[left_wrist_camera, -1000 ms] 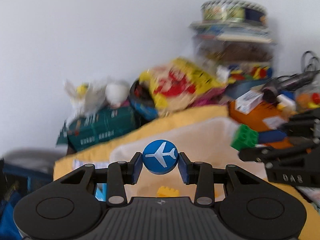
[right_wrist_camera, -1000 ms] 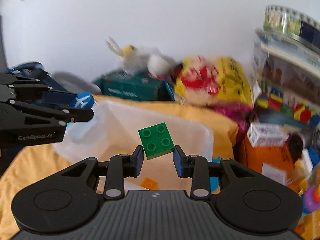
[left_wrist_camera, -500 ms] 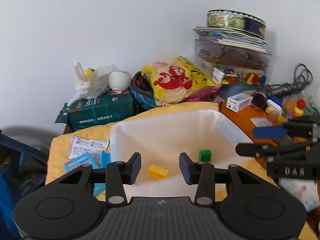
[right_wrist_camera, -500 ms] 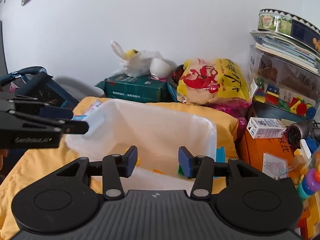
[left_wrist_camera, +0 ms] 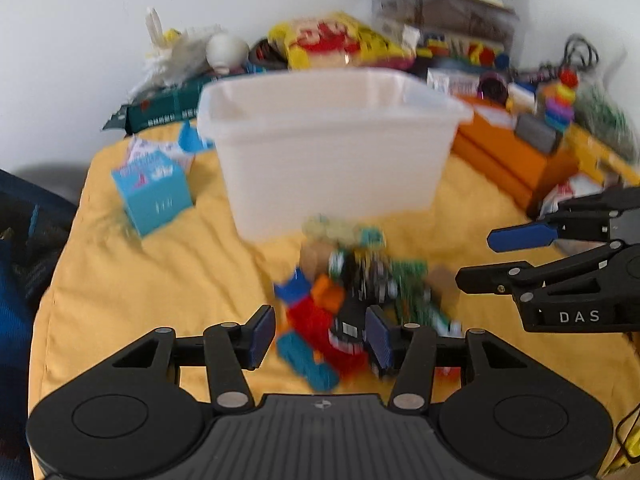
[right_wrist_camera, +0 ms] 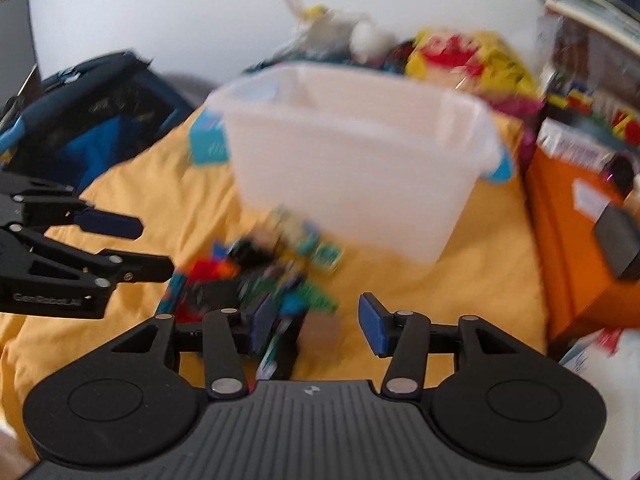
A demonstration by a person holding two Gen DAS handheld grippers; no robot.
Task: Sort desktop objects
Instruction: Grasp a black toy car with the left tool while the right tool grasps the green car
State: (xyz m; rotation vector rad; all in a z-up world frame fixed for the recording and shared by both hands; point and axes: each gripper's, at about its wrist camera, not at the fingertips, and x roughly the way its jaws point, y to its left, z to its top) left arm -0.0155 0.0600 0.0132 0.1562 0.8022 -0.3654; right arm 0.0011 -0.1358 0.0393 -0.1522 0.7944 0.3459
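Both grippers hung over the pile of small toys (left_wrist_camera: 352,292) on the yellow cloth (left_wrist_camera: 160,264), just in front of the white bin (left_wrist_camera: 328,148), which stood toward the cloth's far edge. The left gripper (left_wrist_camera: 320,336) held nothing, its jaws about half apart and opening above red and blue bricks. The right gripper (right_wrist_camera: 316,324) was likewise empty, its jaws half open. Judging by the heap, most sorting remained; the bin's contents could not be seen.
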